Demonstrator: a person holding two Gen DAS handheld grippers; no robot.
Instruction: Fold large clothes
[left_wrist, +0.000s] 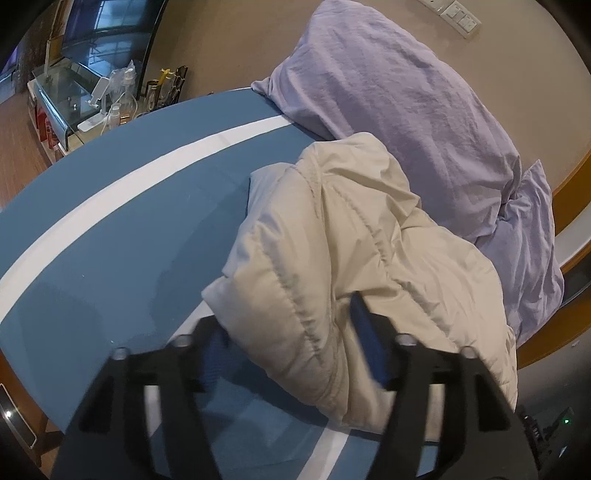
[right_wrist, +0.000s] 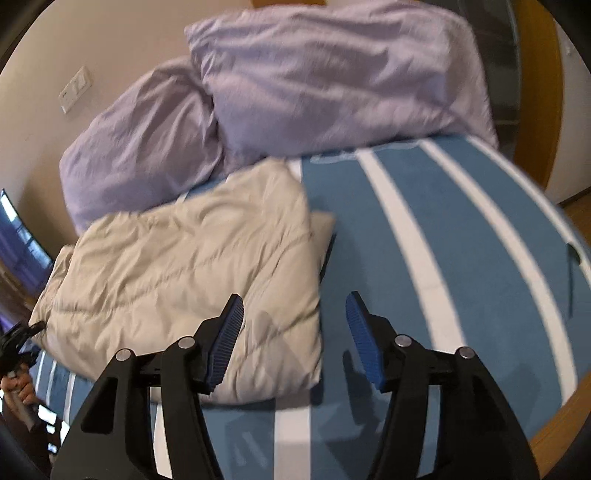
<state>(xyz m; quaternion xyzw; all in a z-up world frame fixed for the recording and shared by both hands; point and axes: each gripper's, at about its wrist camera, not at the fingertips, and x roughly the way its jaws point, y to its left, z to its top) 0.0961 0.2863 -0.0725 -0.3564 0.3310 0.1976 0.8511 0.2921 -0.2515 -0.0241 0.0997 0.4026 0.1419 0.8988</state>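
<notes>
A beige padded jacket (left_wrist: 332, 258) lies folded in a bundle on the blue bed with white stripes (left_wrist: 110, 192). My left gripper (left_wrist: 291, 332) is open, its blue-padded fingers on either side of the jacket's near edge; the fabric bulges between them. In the right wrist view the jacket (right_wrist: 177, 266) lies as a rough rectangle on the bed (right_wrist: 461, 258). My right gripper (right_wrist: 293, 314) is open and empty, just above the jacket's near right corner.
Two lilac pillows (left_wrist: 399, 96) (right_wrist: 332, 74) lean against the beige wall behind the jacket. A glass-topped side table with bottles (left_wrist: 110, 99) stands beyond the bed's far left. Wooden floor (right_wrist: 576, 406) shows past the bed edge.
</notes>
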